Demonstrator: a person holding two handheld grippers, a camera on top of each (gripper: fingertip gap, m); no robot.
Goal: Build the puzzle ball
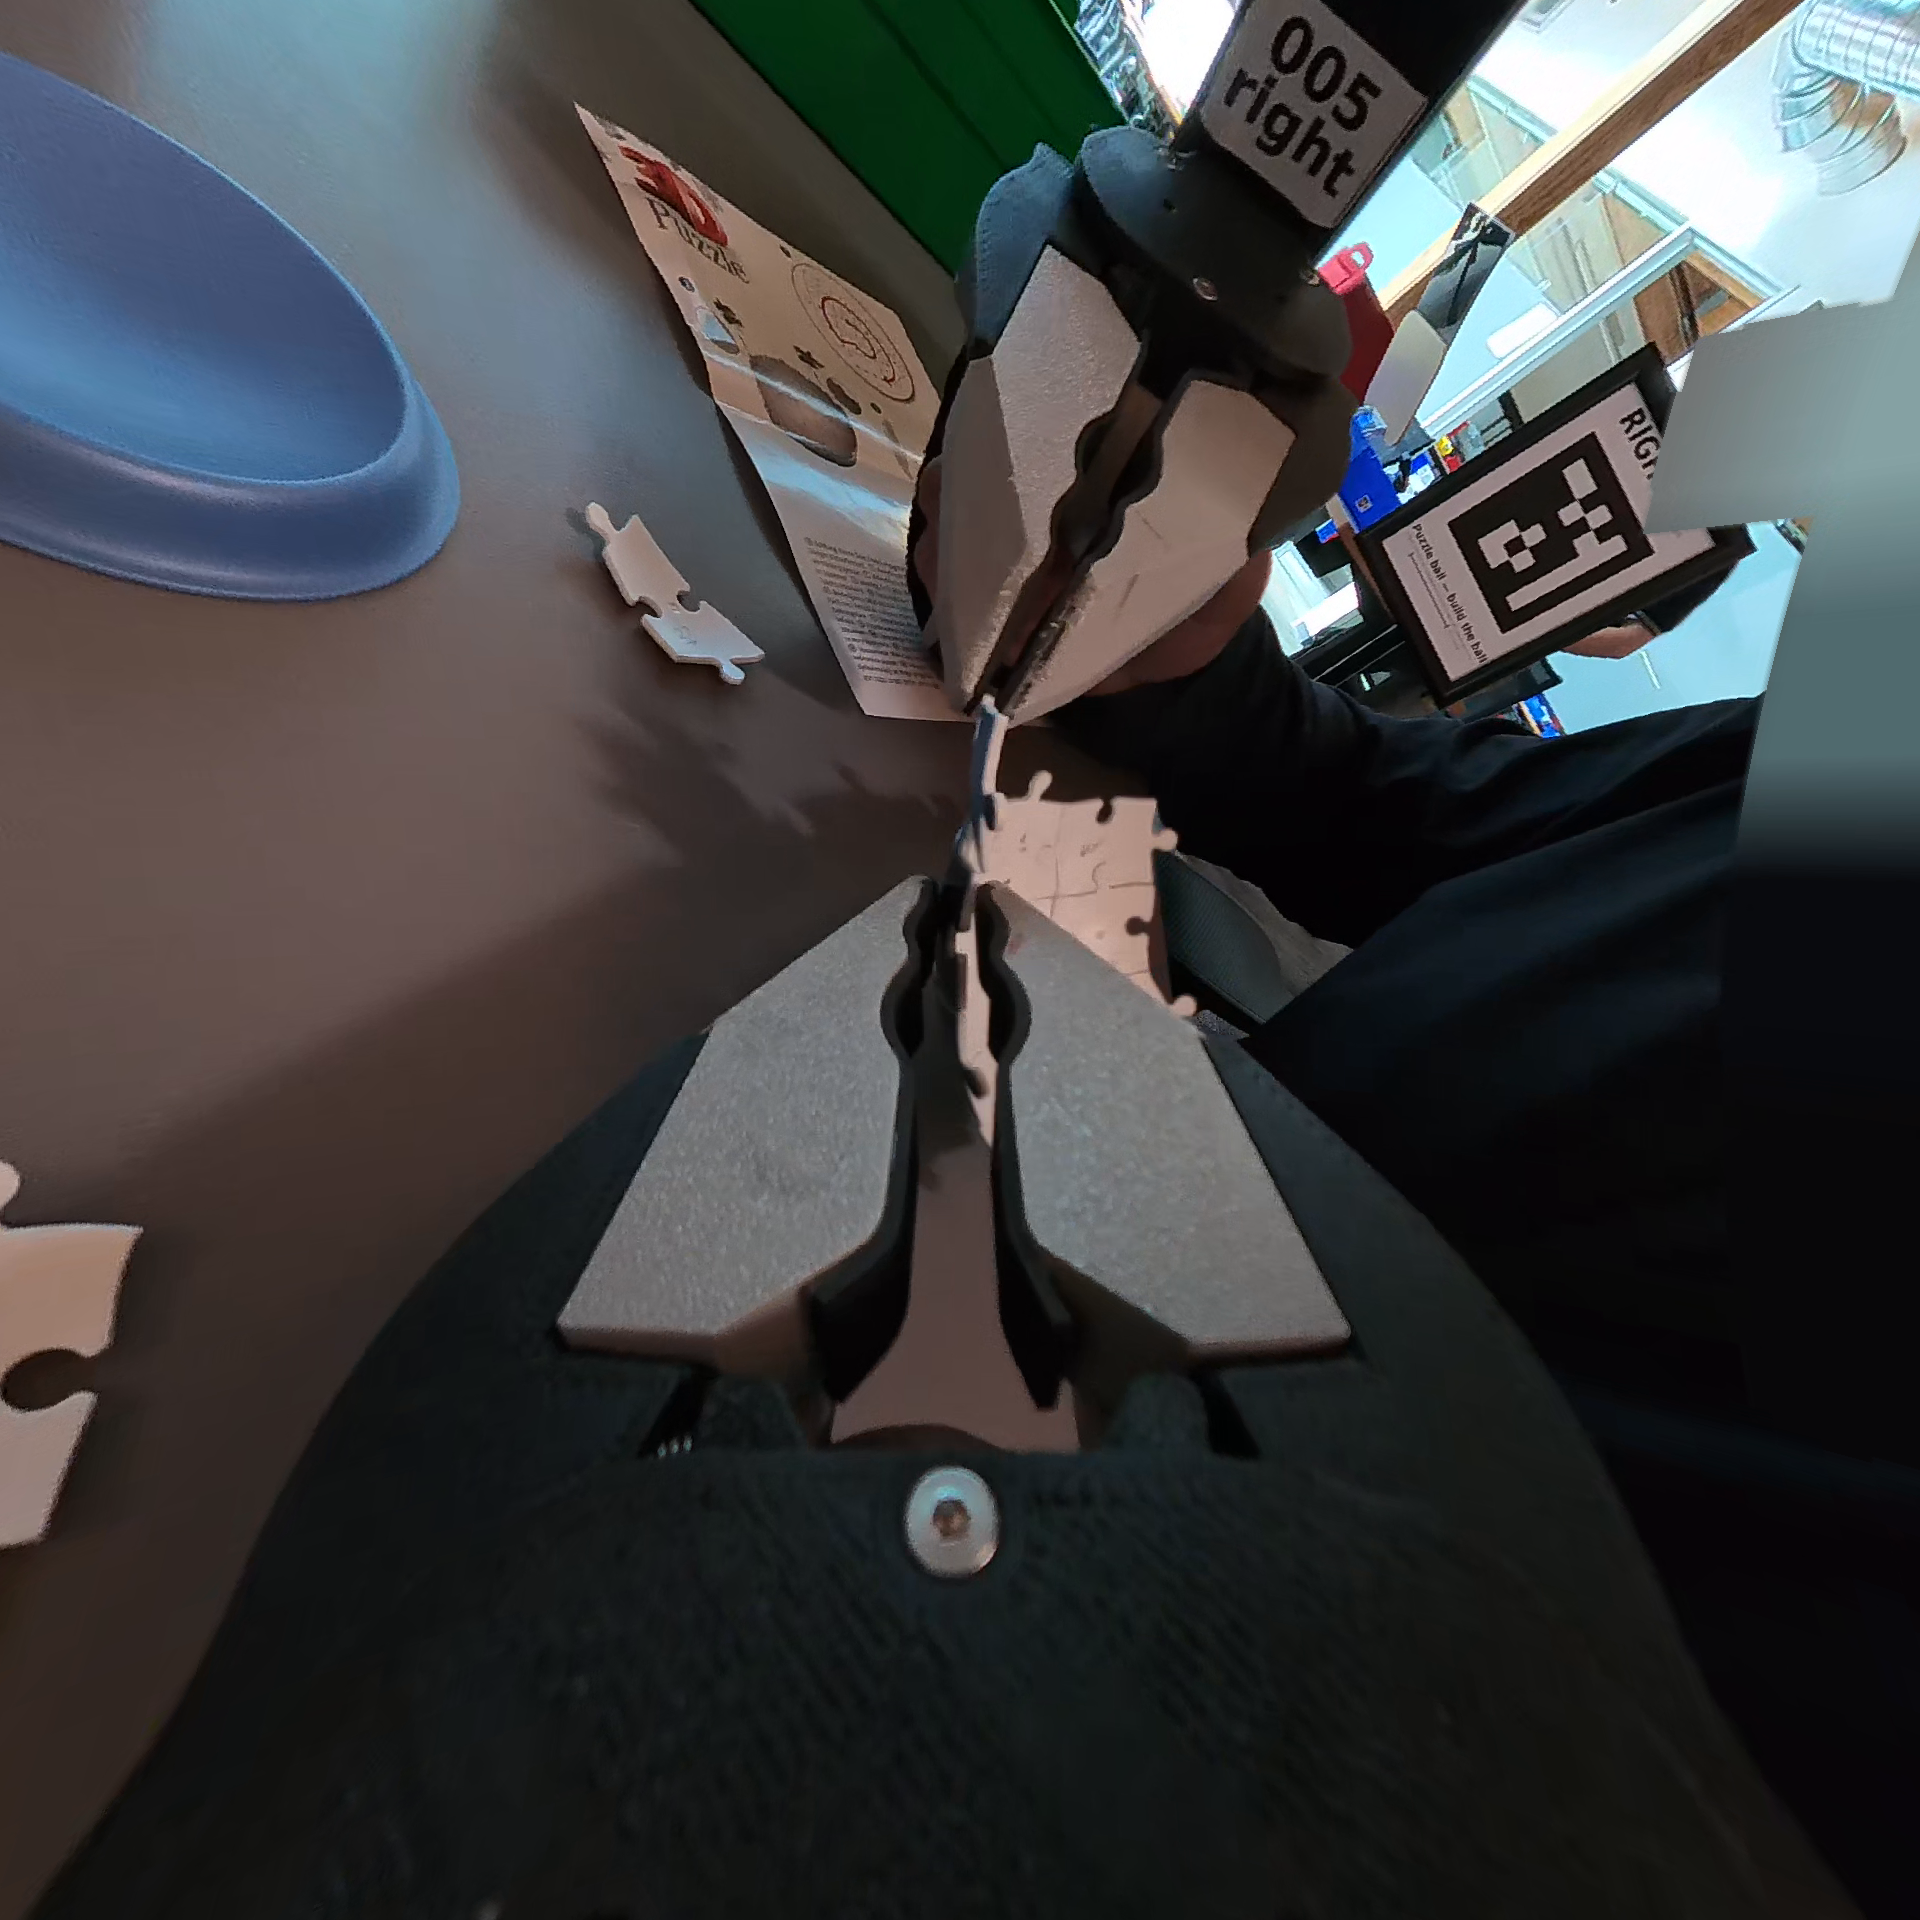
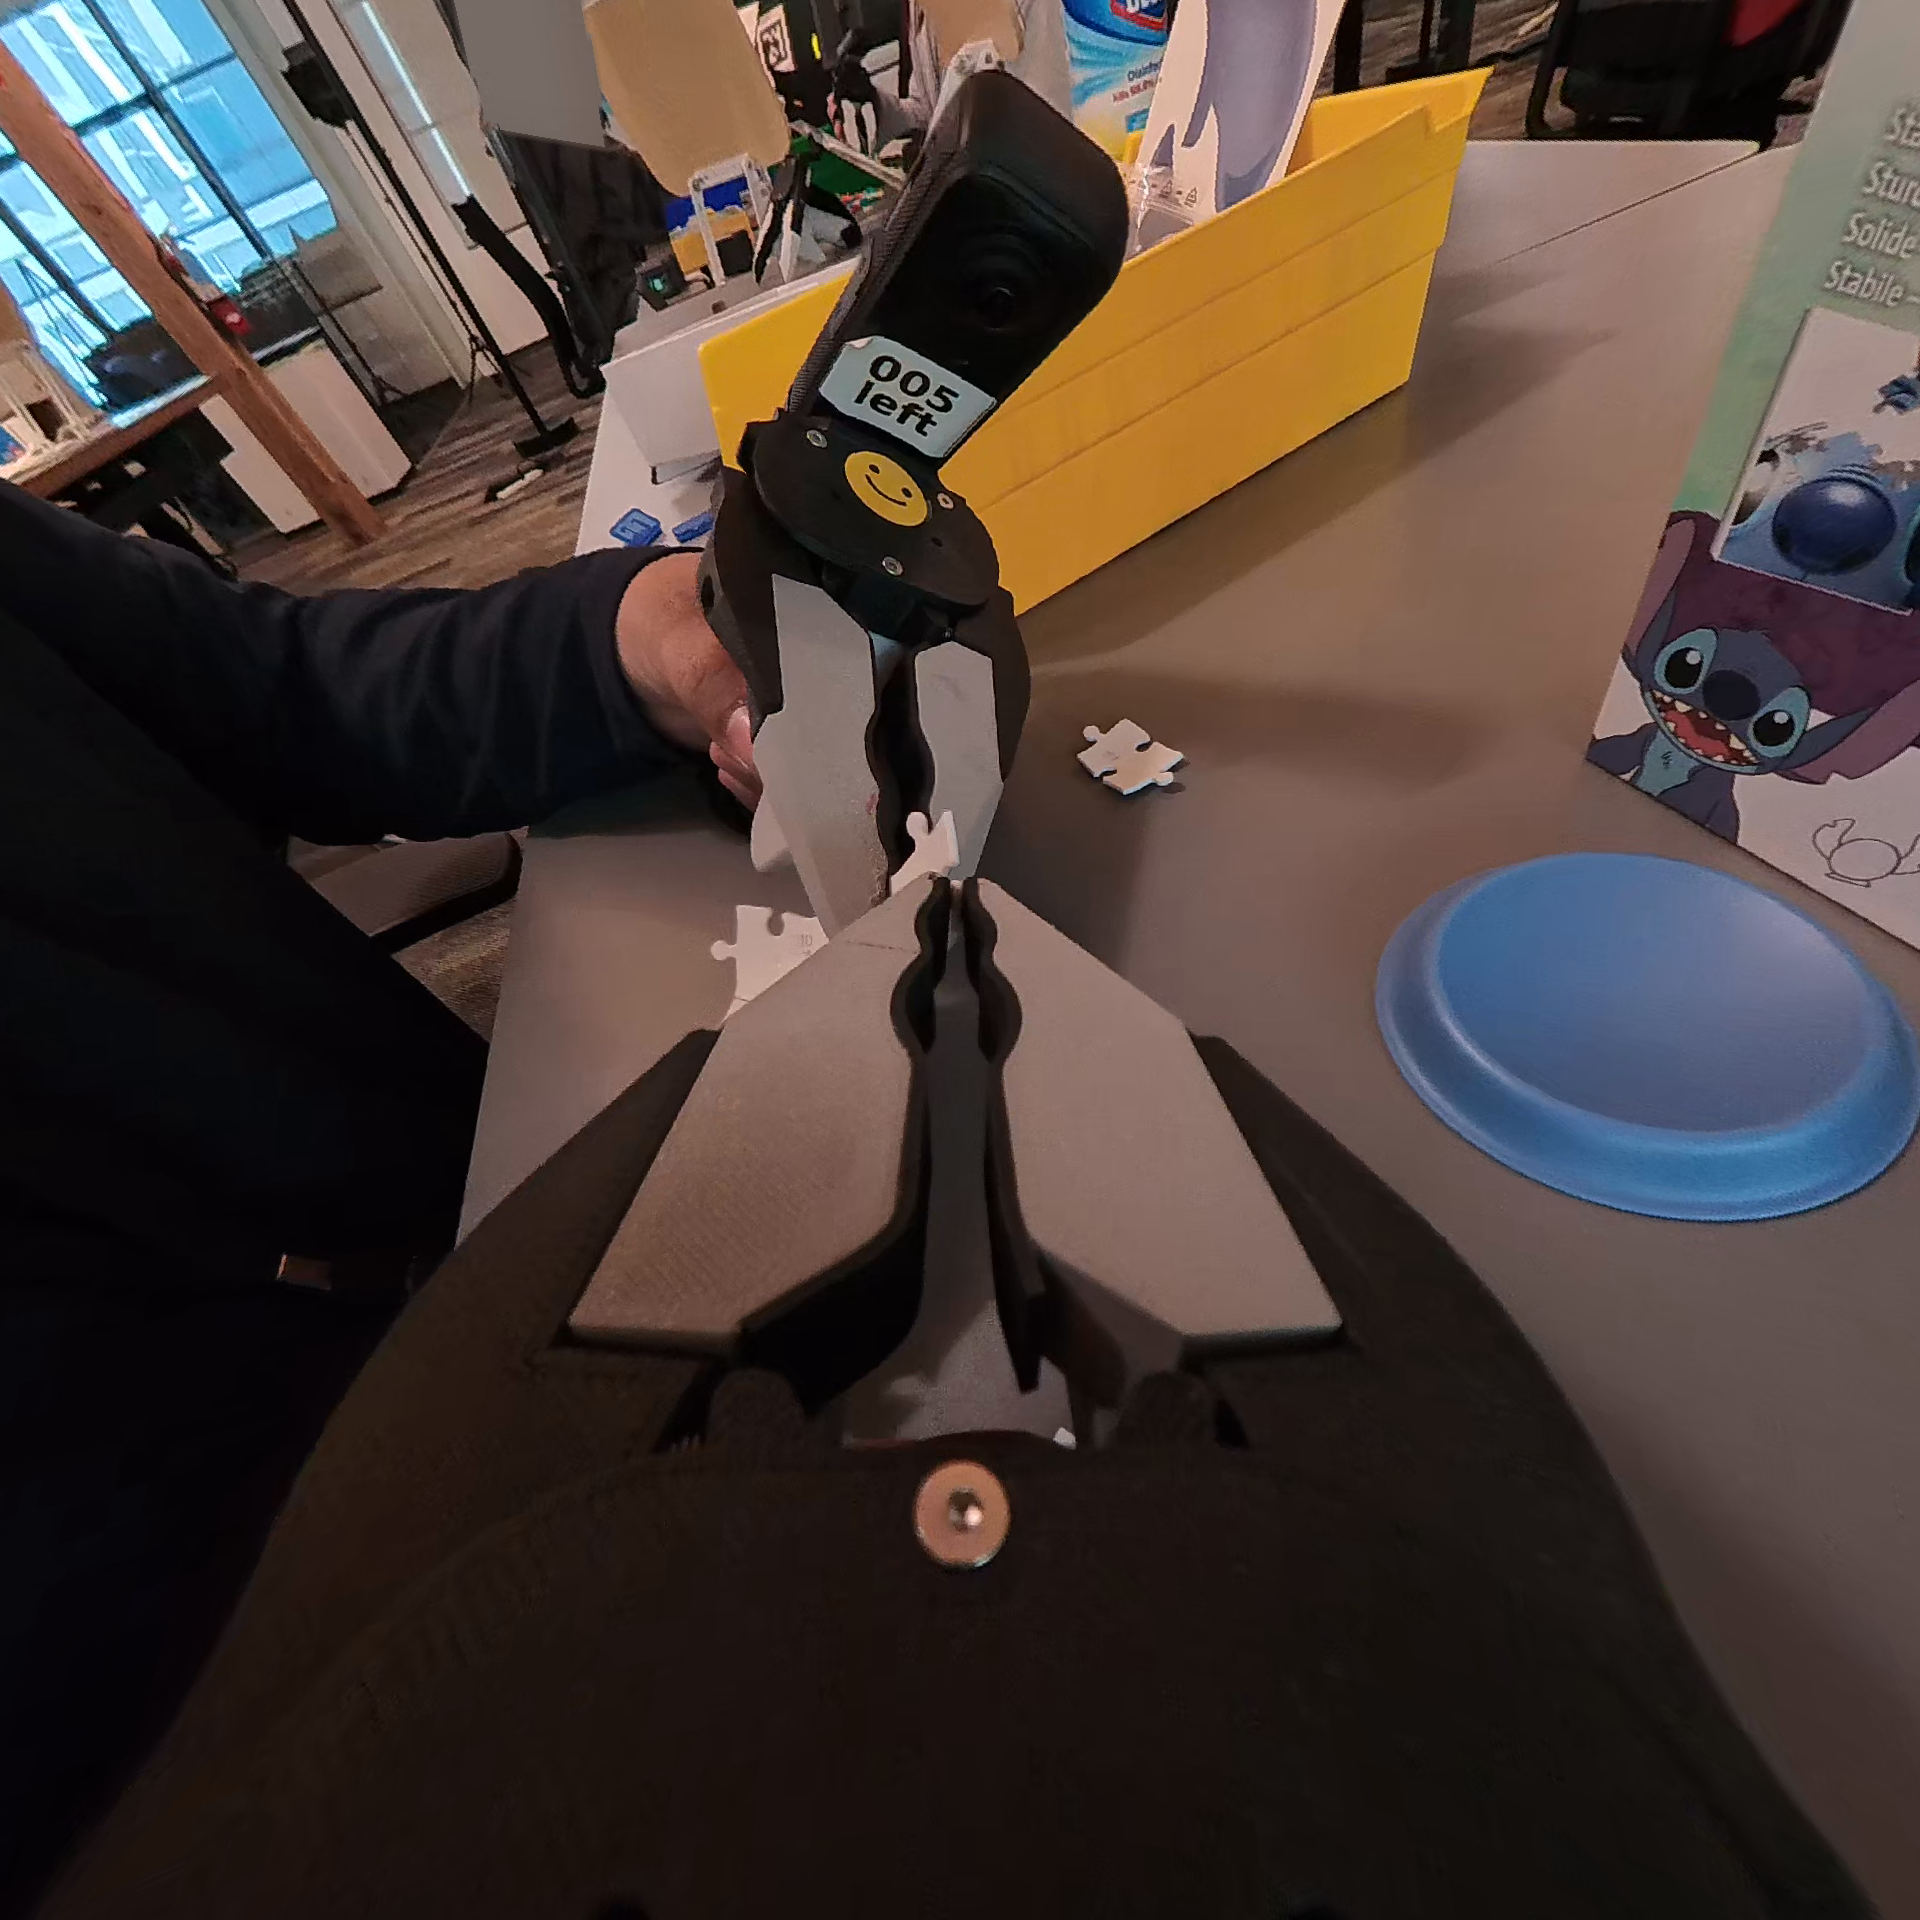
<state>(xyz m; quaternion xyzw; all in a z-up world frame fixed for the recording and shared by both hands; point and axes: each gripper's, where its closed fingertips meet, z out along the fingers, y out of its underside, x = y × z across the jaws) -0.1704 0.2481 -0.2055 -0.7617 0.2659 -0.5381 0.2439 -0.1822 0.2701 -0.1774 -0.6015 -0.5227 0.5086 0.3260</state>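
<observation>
My left gripper (image 1: 951, 894) is shut on a white panel of joined puzzle pieces (image 1: 1086, 868), held above the table's near edge. The panel also shows in the right wrist view (image 2: 774, 935), on both sides of the left gripper (image 2: 883, 868). My right gripper (image 1: 992, 707) comes in from the far side, shut on a single puzzle piece (image 1: 984, 774) seen edge-on. That piece touches the panel's edge just beyond my left fingertips. In the right wrist view my right gripper (image 2: 956, 888) meets the left gripper tip to tip, and the held piece is mostly hidden.
A blue round dish stand (image 2: 1652, 1039) lies on the grey table (image 2: 1299, 644). Two joined loose pieces (image 2: 1127, 756) lie past the grippers, another loose piece (image 1: 47, 1351) at the left. A leaflet (image 1: 790, 395), a yellow bin (image 2: 1195, 343) and the puzzle box (image 2: 1787, 540) stand behind. Both grippers' tips are close together, under 4 cm apart.
</observation>
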